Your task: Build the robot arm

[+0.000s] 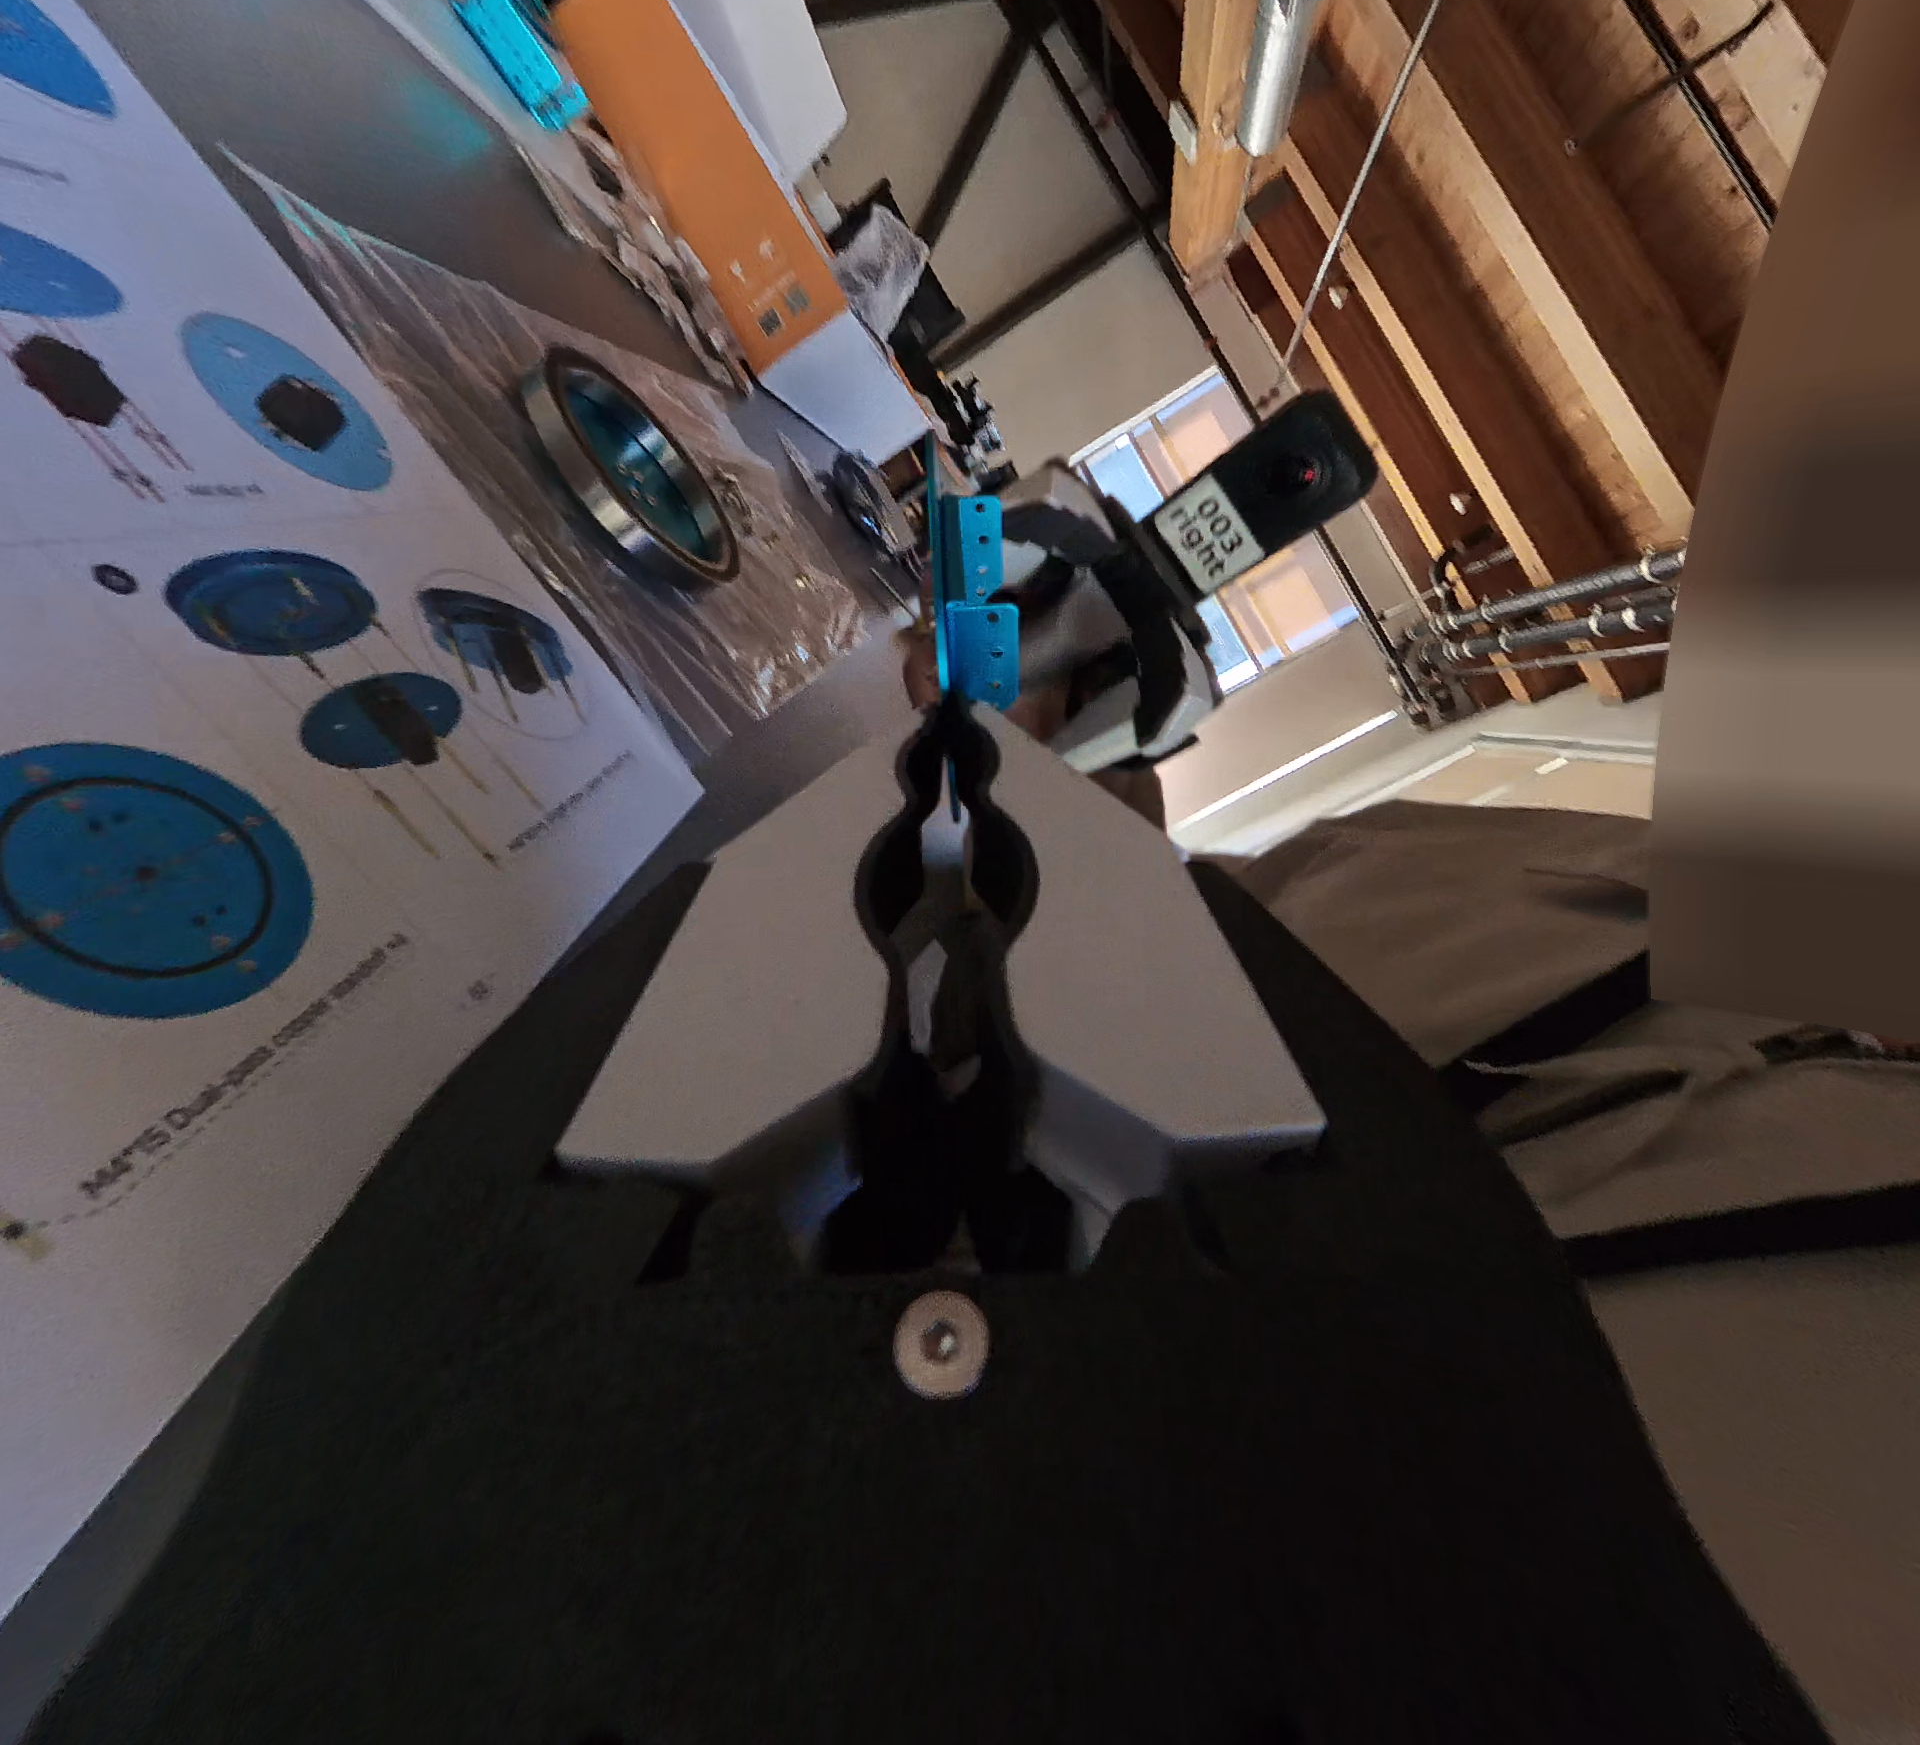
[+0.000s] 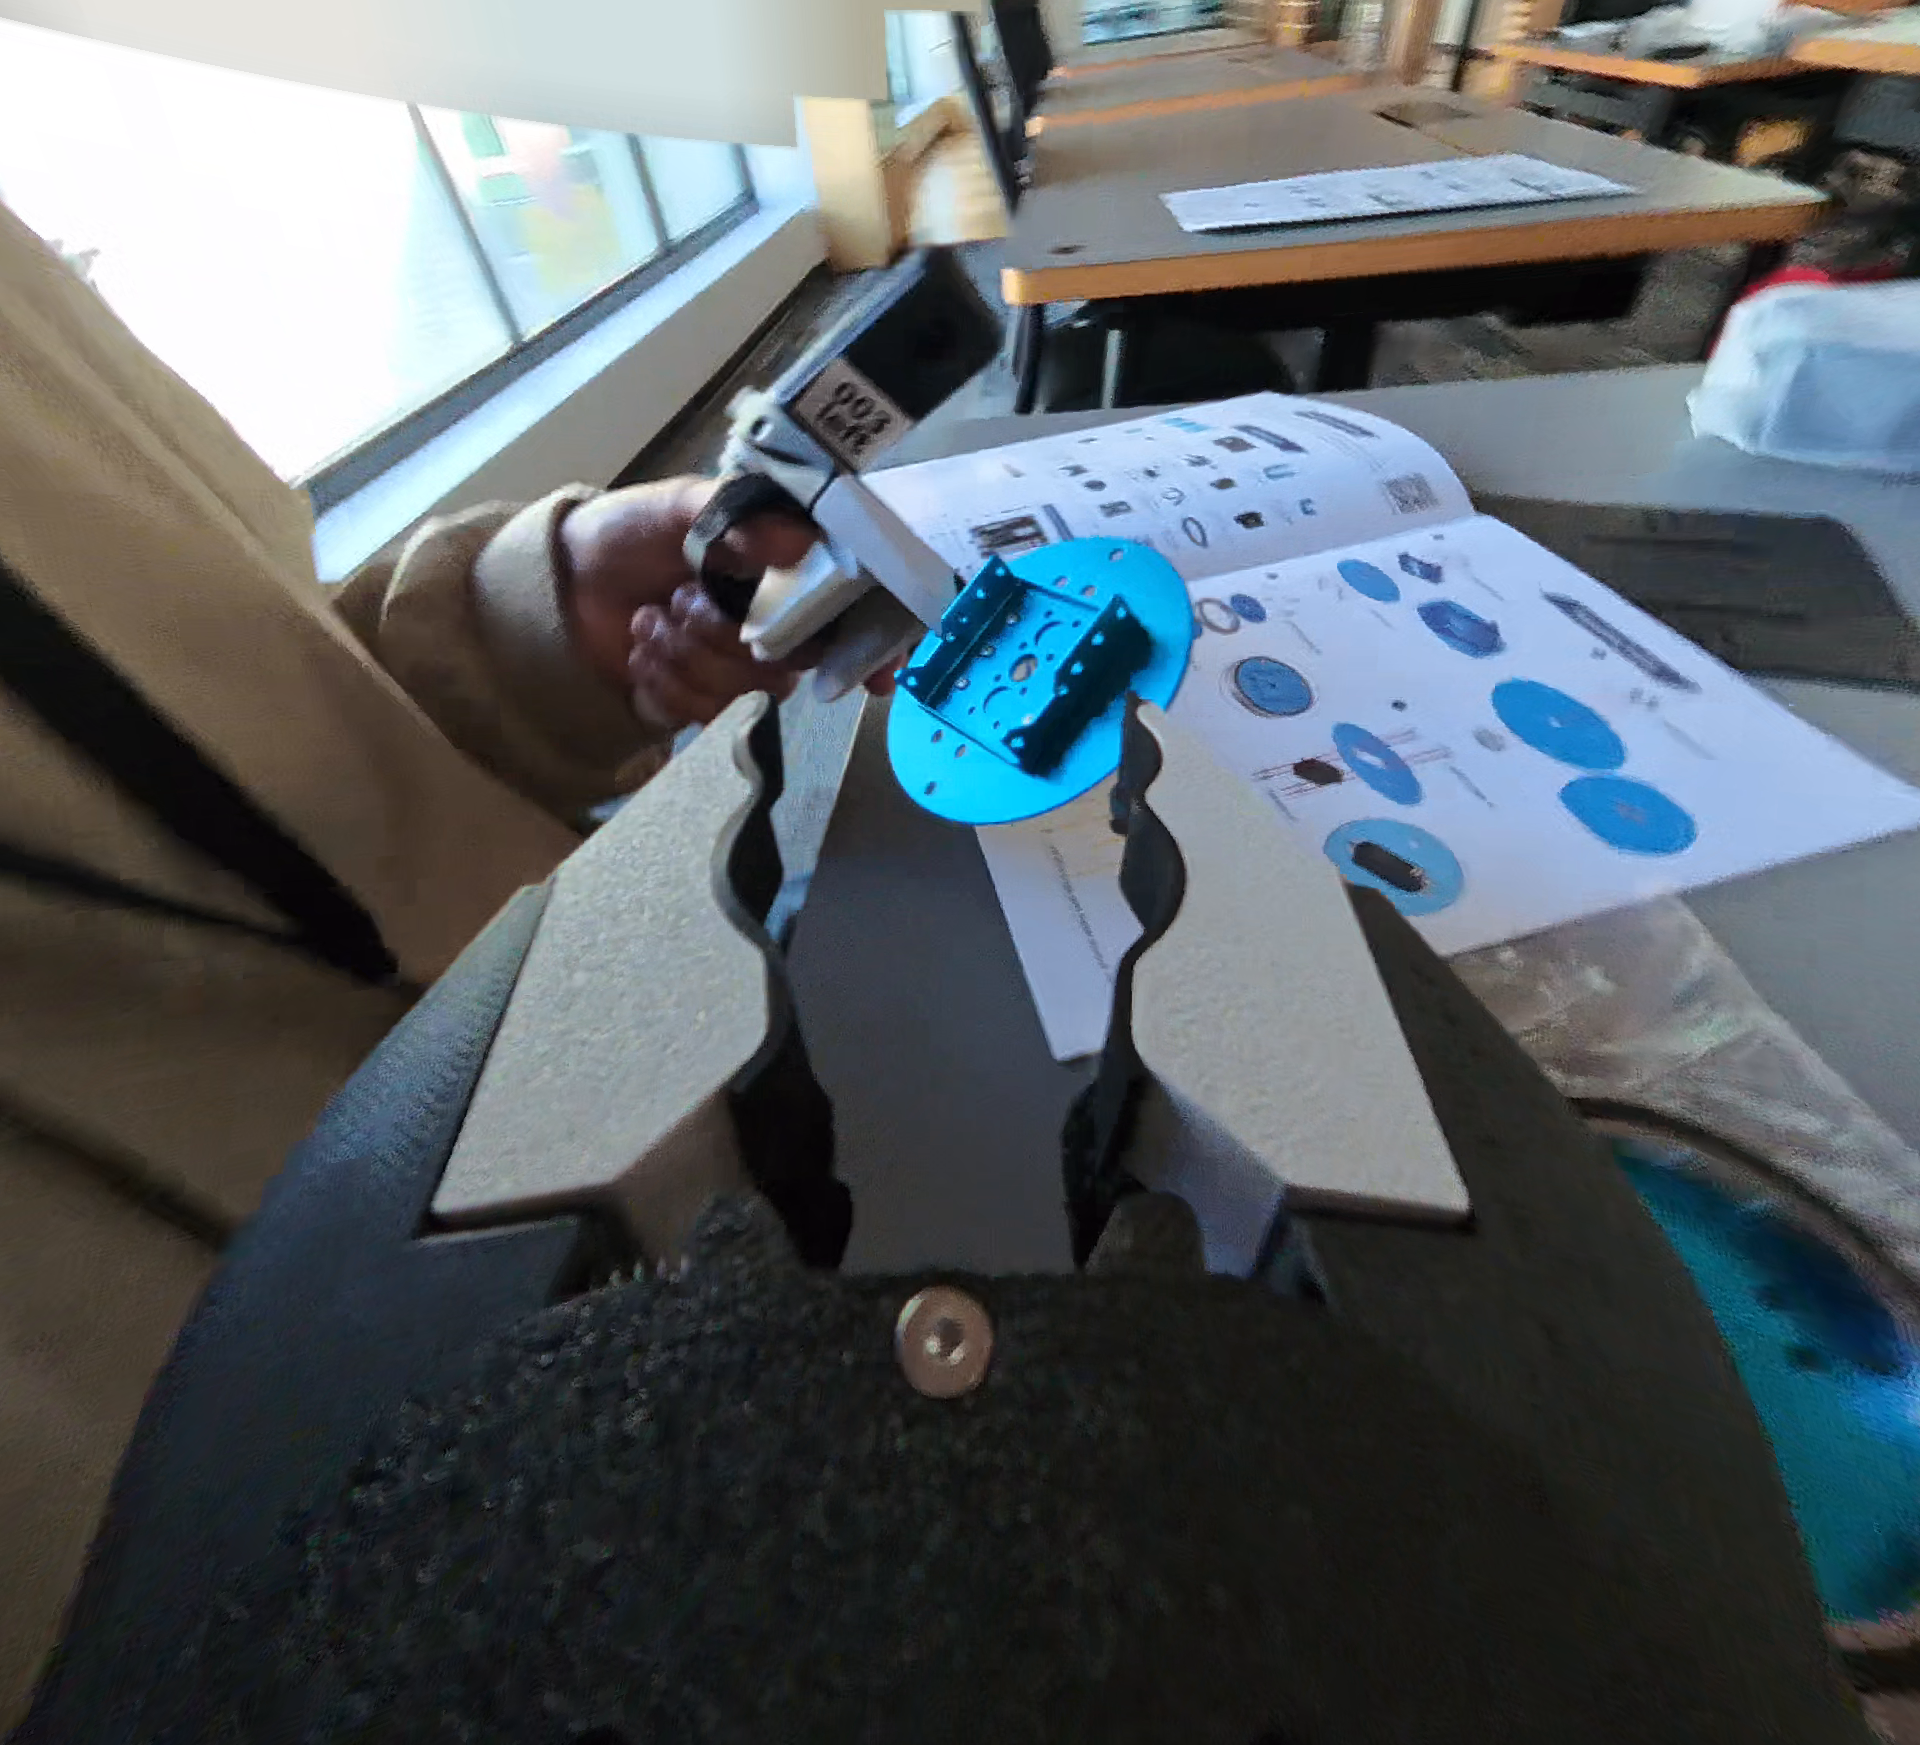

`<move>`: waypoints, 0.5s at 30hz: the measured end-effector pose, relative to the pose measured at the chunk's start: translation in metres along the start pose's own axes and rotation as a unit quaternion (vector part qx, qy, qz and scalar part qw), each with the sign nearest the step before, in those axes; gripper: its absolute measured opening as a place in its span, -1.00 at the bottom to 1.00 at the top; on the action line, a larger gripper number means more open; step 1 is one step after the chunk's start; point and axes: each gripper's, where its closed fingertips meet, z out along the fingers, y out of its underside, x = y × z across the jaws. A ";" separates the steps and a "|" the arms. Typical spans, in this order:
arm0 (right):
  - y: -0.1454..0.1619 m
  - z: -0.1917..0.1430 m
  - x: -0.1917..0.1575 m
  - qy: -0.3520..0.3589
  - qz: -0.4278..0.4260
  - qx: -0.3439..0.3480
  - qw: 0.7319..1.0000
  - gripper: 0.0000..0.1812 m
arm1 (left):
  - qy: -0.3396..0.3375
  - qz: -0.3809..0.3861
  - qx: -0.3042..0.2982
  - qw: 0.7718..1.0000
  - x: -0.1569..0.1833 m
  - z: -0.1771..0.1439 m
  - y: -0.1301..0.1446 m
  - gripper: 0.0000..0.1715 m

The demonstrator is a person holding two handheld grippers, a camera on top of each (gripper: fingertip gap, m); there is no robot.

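A round blue metal disc (image 2: 966,781) with a blue U-shaped bracket (image 2: 1023,667) fixed on its face is held in the air above the table. My left gripper (image 1: 951,719) is shut on the disc's rim (image 1: 940,625), which shows edge-on there, with the bracket (image 1: 982,625) just past my fingertips. The right wrist view shows the left gripper (image 2: 914,615) clamping the disc's far edge. My right gripper (image 2: 945,719) is open, its fingertips on either side of the disc's near part and nothing gripped. Its camera body (image 1: 1278,480) shows beyond the disc in the left wrist view.
An open instruction booklet (image 2: 1455,656) with pictures of blue parts lies on the grey table (image 2: 1766,916); it also shows in the left wrist view (image 1: 208,656). A clear bag holding a round blue part (image 1: 634,469) lies beside it. A person's hand (image 2: 644,594) holds the left gripper. Desks (image 2: 1351,241) stand behind. Tip to tip, the grippers are about 6 cm apart.
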 end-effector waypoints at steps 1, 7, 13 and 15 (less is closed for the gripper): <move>-0.001 -0.007 0.004 -0.006 -0.032 -0.017 0.999 -0.29 | 0.009 -0.009 -0.019 1.000 0.002 0.001 0.002 -0.99; 0.004 -0.013 0.005 -0.102 -0.219 -0.073 0.968 -0.34 | 0.033 -0.051 -0.124 0.990 0.009 0.013 0.010 -1.00; 0.010 -0.004 0.011 -0.100 -0.243 -0.025 0.965 -0.53 | 0.048 -0.081 -0.144 0.985 0.011 0.027 0.006 -0.99; 0.011 -0.007 0.016 -0.082 -0.259 -0.015 0.962 -0.53 | 0.049 -0.088 -0.147 0.984 0.009 0.031 0.006 -0.99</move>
